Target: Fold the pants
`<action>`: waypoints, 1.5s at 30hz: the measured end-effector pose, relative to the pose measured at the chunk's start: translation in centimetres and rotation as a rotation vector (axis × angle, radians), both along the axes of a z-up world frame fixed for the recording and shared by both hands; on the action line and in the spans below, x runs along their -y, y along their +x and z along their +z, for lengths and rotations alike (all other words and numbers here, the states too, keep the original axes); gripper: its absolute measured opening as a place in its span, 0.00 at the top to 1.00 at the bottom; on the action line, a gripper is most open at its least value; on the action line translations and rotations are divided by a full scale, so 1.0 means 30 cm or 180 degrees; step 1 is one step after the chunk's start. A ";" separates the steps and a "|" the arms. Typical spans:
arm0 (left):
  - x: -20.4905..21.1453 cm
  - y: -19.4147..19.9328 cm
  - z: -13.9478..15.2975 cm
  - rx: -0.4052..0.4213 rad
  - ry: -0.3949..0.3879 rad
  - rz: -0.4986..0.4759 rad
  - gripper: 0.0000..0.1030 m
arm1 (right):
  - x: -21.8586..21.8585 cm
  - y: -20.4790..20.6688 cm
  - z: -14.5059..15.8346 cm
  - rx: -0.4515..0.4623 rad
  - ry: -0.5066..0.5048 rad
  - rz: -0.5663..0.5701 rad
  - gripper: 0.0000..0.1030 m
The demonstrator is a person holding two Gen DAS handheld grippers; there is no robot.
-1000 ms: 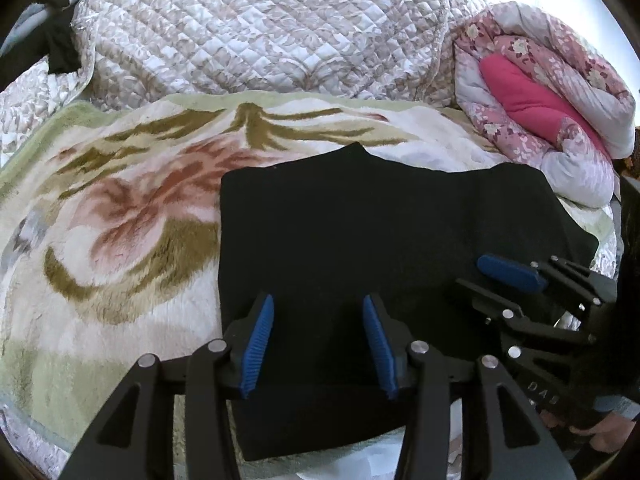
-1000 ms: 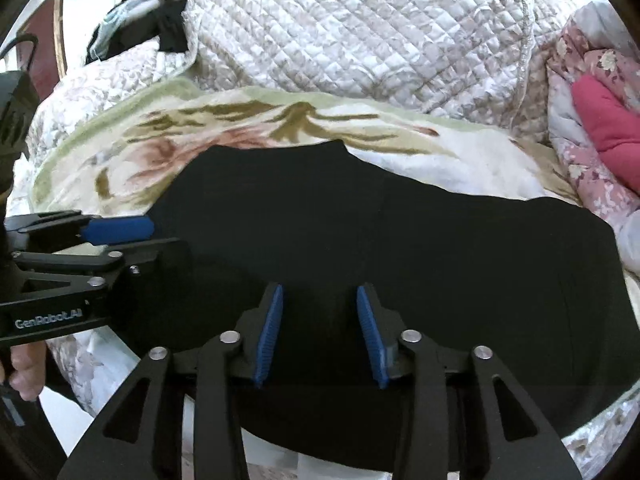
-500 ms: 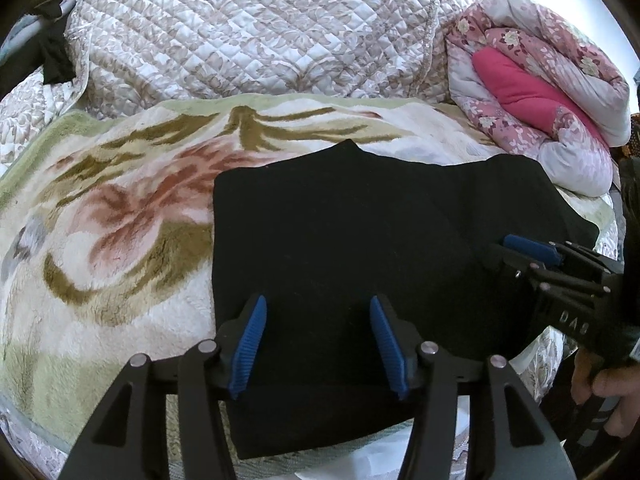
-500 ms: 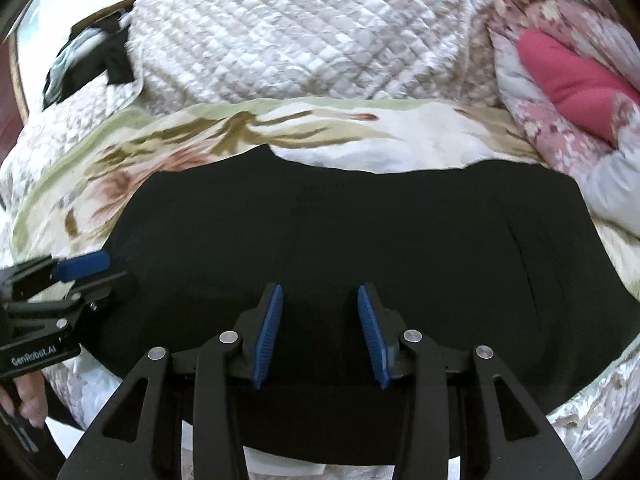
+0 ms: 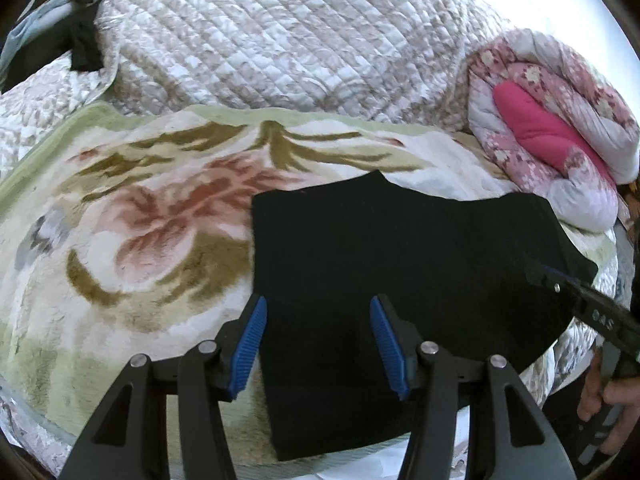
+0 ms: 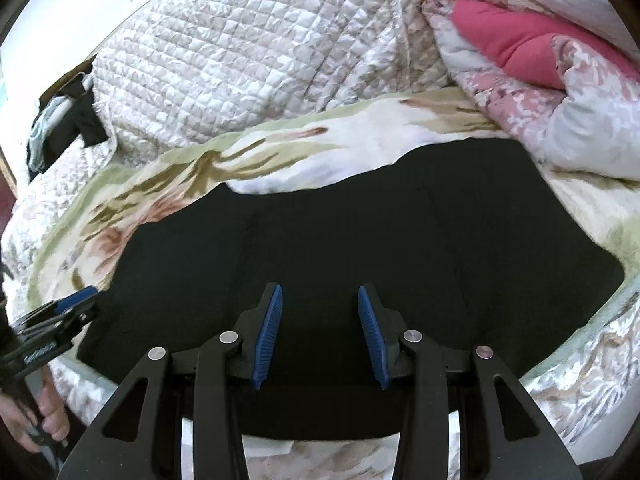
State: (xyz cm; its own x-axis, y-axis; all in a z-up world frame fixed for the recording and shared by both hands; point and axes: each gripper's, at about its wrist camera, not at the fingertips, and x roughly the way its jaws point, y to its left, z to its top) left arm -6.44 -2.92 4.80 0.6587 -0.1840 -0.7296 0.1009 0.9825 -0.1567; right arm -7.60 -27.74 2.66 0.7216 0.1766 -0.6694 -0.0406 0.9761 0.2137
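Black pants (image 5: 400, 256) lie folded flat in a wide rectangle on a floral blanket (image 5: 132, 224); they also show in the right wrist view (image 6: 380, 240). My left gripper (image 5: 318, 344) is open and empty, hovering over the pants' near left edge. My right gripper (image 6: 320, 334) is open and empty over the pants' near middle. The right gripper's tip appears at the right edge of the left wrist view (image 5: 560, 280). The left gripper appears at the left edge of the right wrist view (image 6: 60, 316).
A quilted beige cover (image 5: 280, 40) is heaped at the back of the bed. A rolled pink floral duvet (image 5: 552, 128) lies at the right. Dark clothes (image 5: 76, 44) sit at the far left. The bed's near edge runs just below the pants.
Both grippers have pulled back and apart from the pants. The right gripper has swung toward the right, the left toward the left. The pants have stayed flat.
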 end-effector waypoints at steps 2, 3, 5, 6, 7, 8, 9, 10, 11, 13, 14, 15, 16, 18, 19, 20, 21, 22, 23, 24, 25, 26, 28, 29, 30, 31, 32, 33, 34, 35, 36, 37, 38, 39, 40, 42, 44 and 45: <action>-0.010 0.000 -0.003 -0.0036 -0.0043 -0.0020 0.45 | -0.006 -0.005 -0.005 -0.0005 0.0008 0.0048 0.61; -0.012 -0.003 -0.008 -0.0052 -0.0070 -0.0045 0.46 | -0.007 -0.007 -0.008 -0.0008 -0.0025 0.0050 0.61; 0.000 -0.011 -0.020 -0.0094 -0.0071 -0.0123 0.46 | 0.014 -0.002 -0.019 -0.0063 -0.0062 -0.0031 0.61; 0.012 -0.015 -0.030 -0.0122 -0.0054 -0.0179 0.46 | 0.034 0.002 -0.027 -0.0100 -0.0055 -0.0114 0.61; 0.024 -0.018 -0.036 -0.0145 -0.0043 -0.0217 0.46 | 0.059 0.003 -0.028 -0.0106 -0.0007 -0.0194 0.61; 0.036 -0.022 -0.038 -0.0146 -0.0021 -0.0245 0.46 | 0.096 -0.001 -0.020 -0.0078 0.0091 -0.0307 0.61; 0.045 -0.024 -0.034 -0.0127 0.0002 -0.0271 0.46 | 0.122 -0.006 -0.010 -0.0039 0.0143 -0.0398 0.61; 0.051 -0.024 -0.030 -0.0122 -0.0007 -0.0303 0.46 | 0.141 -0.013 -0.003 -0.0004 0.0153 -0.0474 0.61; 0.053 -0.023 -0.027 -0.0126 -0.0036 -0.0305 0.46 | 0.166 -0.023 0.007 0.0045 0.0141 -0.0597 0.61; 0.052 -0.020 -0.024 -0.0132 -0.0077 -0.0291 0.46 | 0.216 -0.041 0.018 0.0124 0.0192 -0.0785 0.61; 0.053 -0.019 -0.024 -0.0136 -0.0075 -0.0284 0.46 | 0.245 -0.059 0.023 0.0186 0.0258 -0.0894 0.61; 0.053 -0.018 -0.025 -0.0139 -0.0072 -0.0273 0.46 | 0.262 -0.070 0.027 0.0222 0.0281 -0.0965 0.61; 0.053 -0.016 -0.026 -0.0144 -0.0078 -0.0262 0.46 | 0.287 -0.089 0.035 0.0294 0.0296 -0.1080 0.61; 0.054 -0.015 -0.025 -0.0150 -0.0082 -0.0251 0.46 | 0.339 -0.116 0.054 0.0427 0.0319 -0.1273 0.57; 0.052 -0.015 -0.026 -0.0150 -0.0079 -0.0255 0.46 | 0.369 -0.124 0.065 0.0474 0.0336 -0.1378 0.50; 0.053 -0.013 -0.026 -0.0152 -0.0075 -0.0248 0.46 | 0.401 -0.137 0.074 0.0523 0.0341 -0.1514 0.45; 0.054 -0.014 -0.027 -0.0154 -0.0072 -0.0247 0.46 | 0.424 -0.145 0.078 0.0562 0.0348 -0.1603 0.44; 0.055 -0.013 -0.027 -0.0153 -0.0067 -0.0251 0.46 | 0.462 -0.153 0.081 0.0606 0.0381 -0.1733 0.43; 0.055 -0.014 -0.027 -0.0149 -0.0056 -0.0252 0.46 | 0.489 -0.153 0.077 0.0608 0.0428 -0.1793 0.41; 0.056 -0.013 -0.026 -0.0151 -0.0064 -0.0245 0.46 | 0.514 -0.144 0.066 0.0571 0.0502 -0.1820 0.40; 0.056 -0.012 -0.026 -0.0153 -0.0064 -0.0243 0.46 | 0.541 -0.127 0.041 0.0465 0.0646 -0.1822 0.40; 0.056 -0.013 -0.027 -0.0153 -0.0068 -0.0242 0.46 | 0.554 -0.115 0.018 0.0364 0.0767 -0.1807 0.40; 0.055 -0.013 -0.028 -0.0150 -0.0068 -0.0249 0.46 | 0.566 -0.092 -0.048 0.0066 0.1092 -0.1742 0.40; 0.055 -0.013 -0.028 -0.0149 -0.0064 -0.0250 0.46 | 0.558 -0.095 -0.063 0.0063 0.1177 -0.1714 0.40; 0.055 -0.013 -0.028 -0.0150 -0.0065 -0.0248 0.46 | 0.541 -0.103 -0.052 0.0122 0.1107 -0.1699 0.40; 0.055 -0.010 -0.029 -0.0150 -0.0061 -0.0246 0.46 | 0.525 -0.101 -0.042 0.0127 0.1072 -0.1614 0.40; 0.056 -0.009 -0.029 -0.0151 -0.0055 -0.0246 0.46 | 0.512 -0.103 -0.037 0.0162 0.1078 -0.1564 0.40; 0.056 -0.007 -0.028 -0.0148 -0.0049 -0.0246 0.46 | 0.507 -0.108 -0.037 0.0205 0.1098 -0.1527 0.39; 0.056 -0.007 -0.029 -0.0148 -0.0050 -0.0245 0.46 | 0.502 -0.102 -0.039 0.0207 0.1109 -0.1493 0.39; 0.056 -0.007 -0.030 -0.0149 -0.0052 -0.0245 0.46 | 0.502 -0.092 -0.046 0.0184 0.1130 -0.1483 0.39; 0.057 -0.007 -0.030 -0.0149 -0.0048 -0.0246 0.46 | 0.503 -0.082 -0.053 0.0181 0.1159 -0.1499 0.39; 0.057 -0.007 -0.030 -0.0148 -0.0044 -0.0245 0.46 | 0.505 -0.075 -0.058 0.0197 0.1170 -0.1502 0.39; 0.059 -0.008 -0.030 -0.0147 -0.0047 -0.0242 0.46 | 0.507 -0.061 -0.061 0.0204 0.1137 -0.1499 0.39; 0.060 -0.008 -0.030 -0.0147 -0.0047 -0.0241 0.46 | 0.505 -0.044 -0.065 0.0195 0.1105 -0.1513 0.39; 0.061 -0.008 -0.030 -0.0147 -0.0044 -0.0239 0.46 | 0.505 -0.032 -0.062 0.0207 0.1091 -0.1530 0.39; 0.060 -0.007 -0.030 -0.0149 -0.0041 -0.0233 0.46 | 0.494 -0.018 -0.042 0.0307 0.1071 -0.1473 0.40; 0.058 -0.003 -0.030 -0.0151 -0.0038 -0.0236 0.46 | 0.481 -0.032 -0.011 0.0459 0.1007 -0.1439 0.53; 0.056 0.000 -0.030 -0.0152 -0.0038 -0.0233 0.46 | 0.475 -0.032 -0.003 0.0494 0.0960 -0.1404 0.57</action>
